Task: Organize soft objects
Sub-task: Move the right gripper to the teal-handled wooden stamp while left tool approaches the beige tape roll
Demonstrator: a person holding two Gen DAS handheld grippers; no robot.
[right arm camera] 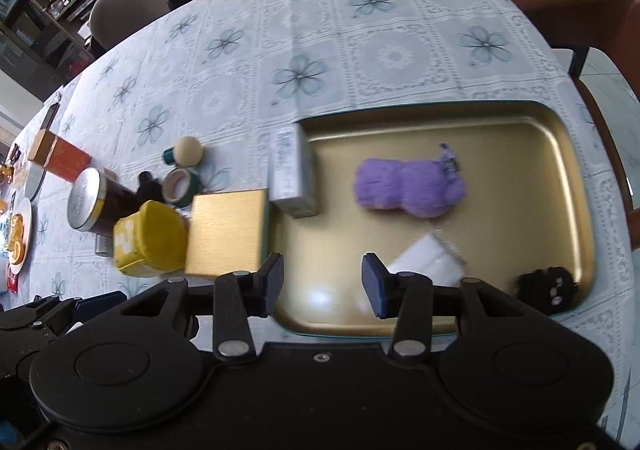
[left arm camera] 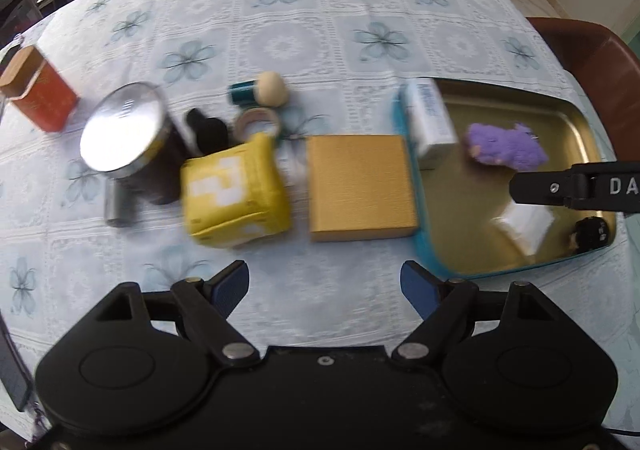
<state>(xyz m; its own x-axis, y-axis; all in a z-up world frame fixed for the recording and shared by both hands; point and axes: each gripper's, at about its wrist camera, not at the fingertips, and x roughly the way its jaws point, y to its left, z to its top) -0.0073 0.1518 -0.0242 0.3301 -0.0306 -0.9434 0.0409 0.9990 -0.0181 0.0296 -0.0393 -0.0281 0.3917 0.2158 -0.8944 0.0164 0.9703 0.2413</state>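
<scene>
Left hand-held gripper (left arm camera: 324, 286) wide open, empty, over worktop (left arm camera: 320, 30) near yellow plush cube (left arm camera: 236, 194). Right hand-held gripper (right arm camera: 322, 284) part-open, empty, above tray (right arm camera: 520, 210) with purple plush (right arm camera: 408, 186).

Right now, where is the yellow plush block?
The yellow plush block sits on the tablecloth outside the gold tray, in the left wrist view between the dark silver-lidded jar and the gold box.

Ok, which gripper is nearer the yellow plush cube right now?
Left. The left gripper hangs open just in front of the yellow plush cube, beside the gold box. The right gripper is over the tray, past the box.
</scene>
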